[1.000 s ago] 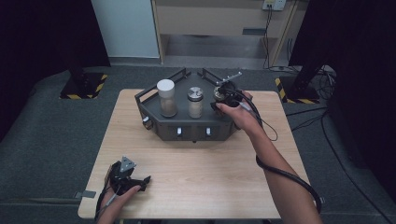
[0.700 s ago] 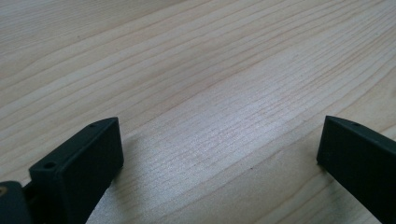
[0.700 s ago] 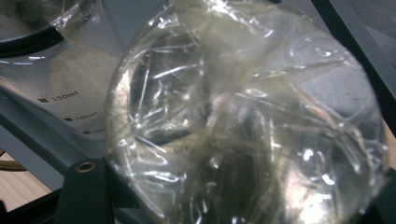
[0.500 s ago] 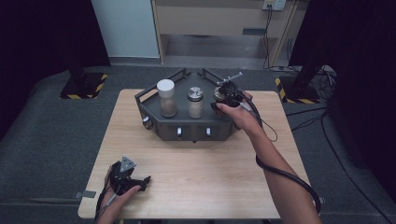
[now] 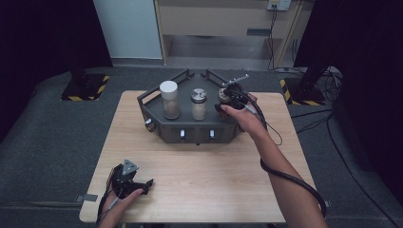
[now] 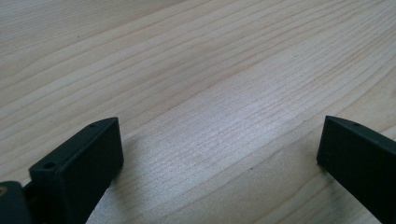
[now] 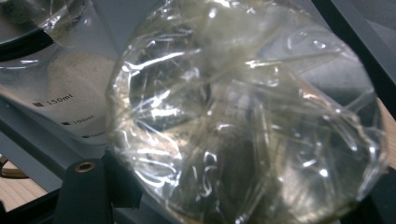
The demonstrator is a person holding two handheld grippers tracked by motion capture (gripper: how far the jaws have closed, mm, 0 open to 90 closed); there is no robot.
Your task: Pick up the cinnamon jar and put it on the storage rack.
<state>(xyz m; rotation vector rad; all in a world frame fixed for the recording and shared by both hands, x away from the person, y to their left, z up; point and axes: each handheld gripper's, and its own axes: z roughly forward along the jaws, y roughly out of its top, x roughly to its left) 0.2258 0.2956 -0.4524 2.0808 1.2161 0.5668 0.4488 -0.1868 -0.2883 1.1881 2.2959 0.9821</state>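
Note:
A dark grey rack (image 5: 190, 132) stands at the far middle of the wooden table (image 5: 214, 175). In it stand a tall white-lidded jar (image 5: 169, 99), a metal-lidded jar (image 5: 198, 103) and, at the right end, a jar covered with clear film (image 5: 222, 95). My right gripper (image 5: 228, 97) is shut on that film-covered jar (image 7: 243, 116), which sits close between its jaws; one black finger (image 7: 86, 191) shows at lower left. My left gripper (image 5: 145, 184) rests near the table's front left. It is open (image 6: 219, 140), with bare wood between its fingers.
Beside the held jar is a container with volume marks and pale powder (image 7: 60, 88). The rack has raised side rails (image 5: 178, 78) and small knobs on its front face (image 5: 182, 134). The right gripper's cable (image 5: 294, 178) trails along the forearm. Dark floor surrounds the table.

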